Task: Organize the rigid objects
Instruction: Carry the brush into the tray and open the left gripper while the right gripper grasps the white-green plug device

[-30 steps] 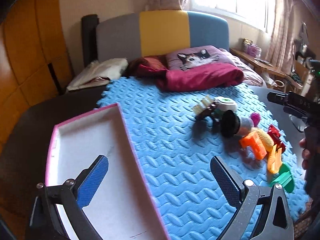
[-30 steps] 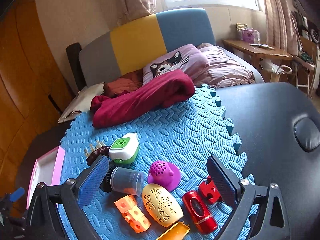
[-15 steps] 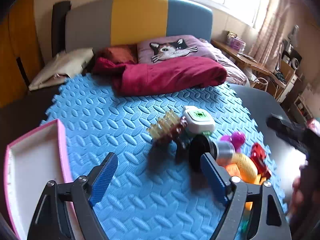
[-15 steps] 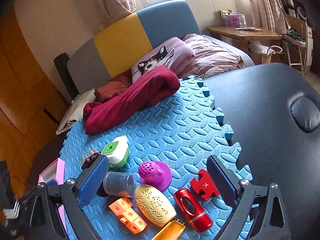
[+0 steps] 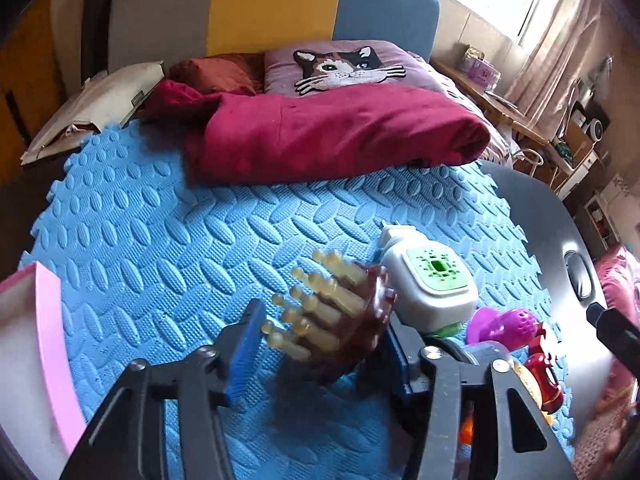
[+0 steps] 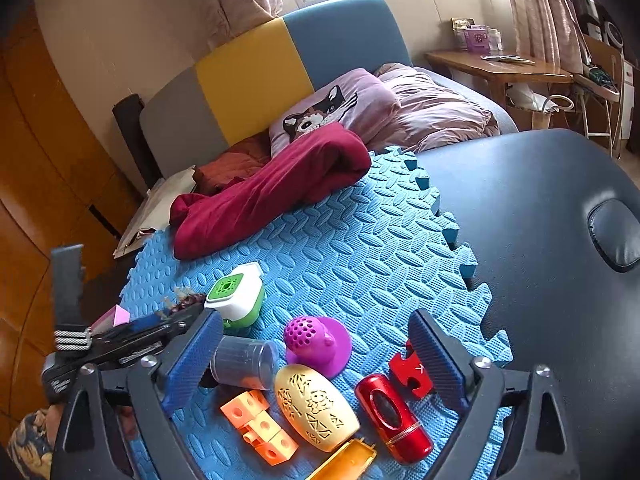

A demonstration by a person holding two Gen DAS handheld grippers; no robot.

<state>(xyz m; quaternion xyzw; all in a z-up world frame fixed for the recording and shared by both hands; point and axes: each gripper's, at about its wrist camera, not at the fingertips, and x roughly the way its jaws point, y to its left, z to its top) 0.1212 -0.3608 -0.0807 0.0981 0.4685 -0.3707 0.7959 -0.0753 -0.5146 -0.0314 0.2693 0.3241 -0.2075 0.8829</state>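
Note:
A brown scalp brush (image 5: 340, 320) with pale bristles lies on the blue foam mat (image 5: 180, 248), between the fingers of my left gripper (image 5: 320, 344); the jaws are around it but a gap shows on the left side. A white and green device (image 5: 428, 284) lies just behind it. My right gripper (image 6: 316, 356) is open and empty above a pile: purple toy (image 6: 316, 340), yellow oval case (image 6: 316, 404), red cylinder (image 6: 392, 412), orange blocks (image 6: 256, 420), grey cup (image 6: 244, 362), red puzzle piece (image 6: 412, 368).
A pink-rimmed white box (image 5: 36, 344) sits at the mat's left edge. A crimson blanket (image 5: 332, 132) and cat pillow (image 5: 344, 64) lie behind the mat. Dark padded table (image 6: 540, 220) extends to the right.
My left gripper has moved right and forward from the pink box to the brown brush and its jaws have narrowed around it. My right gripper has barely moved.

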